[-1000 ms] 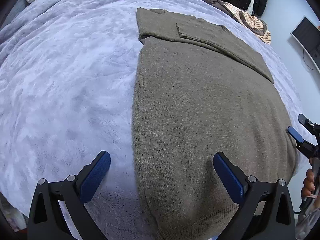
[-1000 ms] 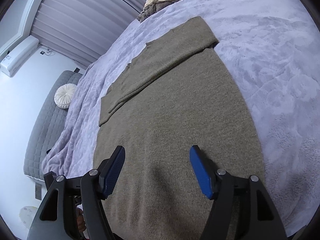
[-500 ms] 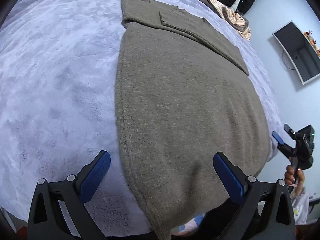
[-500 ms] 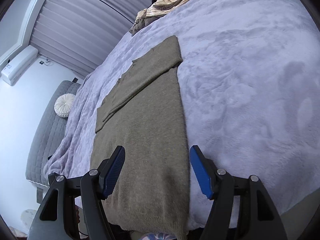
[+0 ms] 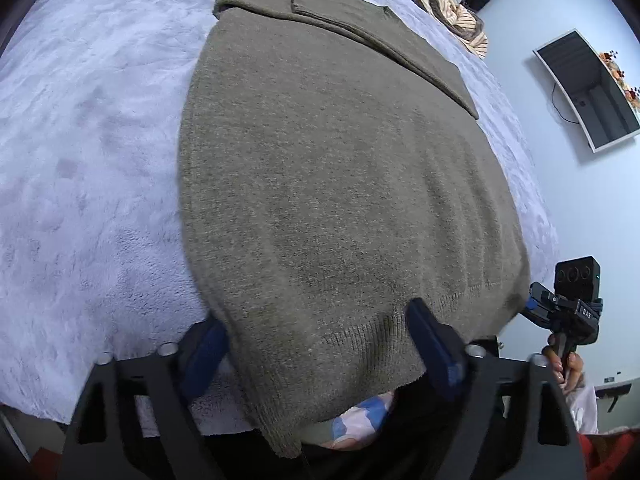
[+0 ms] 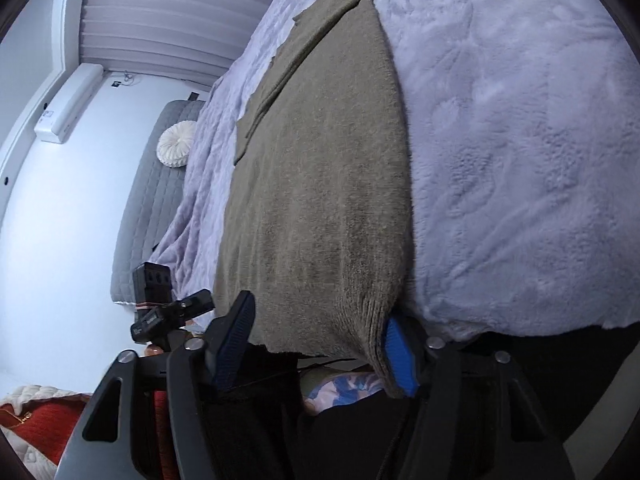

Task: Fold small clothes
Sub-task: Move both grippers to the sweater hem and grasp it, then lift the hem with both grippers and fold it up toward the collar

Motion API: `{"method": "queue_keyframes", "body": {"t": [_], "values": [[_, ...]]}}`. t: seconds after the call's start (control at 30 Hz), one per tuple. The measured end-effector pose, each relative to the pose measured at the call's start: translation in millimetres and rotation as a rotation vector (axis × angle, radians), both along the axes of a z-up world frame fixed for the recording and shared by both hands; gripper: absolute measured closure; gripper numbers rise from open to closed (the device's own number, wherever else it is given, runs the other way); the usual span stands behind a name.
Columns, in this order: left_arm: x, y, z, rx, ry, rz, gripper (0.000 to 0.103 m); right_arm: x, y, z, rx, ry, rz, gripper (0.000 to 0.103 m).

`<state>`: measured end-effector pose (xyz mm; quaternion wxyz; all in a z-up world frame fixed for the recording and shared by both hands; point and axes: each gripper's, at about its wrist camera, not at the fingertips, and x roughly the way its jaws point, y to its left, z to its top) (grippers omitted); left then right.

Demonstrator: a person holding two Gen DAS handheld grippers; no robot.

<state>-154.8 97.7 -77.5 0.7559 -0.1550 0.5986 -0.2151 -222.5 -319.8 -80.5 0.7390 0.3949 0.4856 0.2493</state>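
An olive-brown knit sweater (image 5: pixel 340 184) lies flat on the lavender fleece blanket (image 5: pixel 88 168), its sleeves folded across the far end and its ribbed hem hanging over the near bed edge. My left gripper (image 5: pixel 318 342) straddles the hem's left corner. Its jaws are closing with the knit between them, the pads still wide apart. In the right wrist view the same sweater (image 6: pixel 320 184) runs away from me. My right gripper (image 6: pixel 316 350) is at the hem's right corner, jaws closing. Its right pad (image 6: pixel 396 360) touches the knit's edge and its left pad stands clear.
A heap of clothes (image 5: pixel 452 4) lies at the bed's far end, and a monitor (image 5: pixel 588 88) hangs on the right wall. A round white cushion (image 6: pixel 176 144) rests against the grey headboard (image 6: pixel 148 208). A hand (image 5: pixel 564 364) holds the right gripper beside the bed.
Both grippers have drawn back to the near bed edge and tipped down over the sweater's hem. Both pairs of jaws have narrowed around the hem corners.
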Motion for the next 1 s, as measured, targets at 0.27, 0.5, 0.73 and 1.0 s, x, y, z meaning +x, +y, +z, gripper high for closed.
{"method": "queue_keyframes", "body": {"t": [0.27, 0.5, 0.73, 1.0], "values": [[4.0, 31.4, 1.8, -0.271, 0.040, 0.080, 0.085, 4.6, 6.8, 14.7, 0.241, -0.105, -0.006, 0.095], [16.7, 28.2, 23.8, -0.273, -0.031, 0.042, 0.085, 14.4, 3.9, 15.8, 0.240, -0.082, -0.039, 0.095], [34.9, 29.1, 43.8, -0.338, -0.063, 0.057, 0.085, 24.8, 0.2, 30.5, 0.387, -0.148, -0.077, 0.095], [111.8, 42.9, 94.9, -0.387, -0.201, 0.143, 0.085, 115.1, 0.6, 82.3, 0.498, -0.304, -0.059, 0.095]]}}
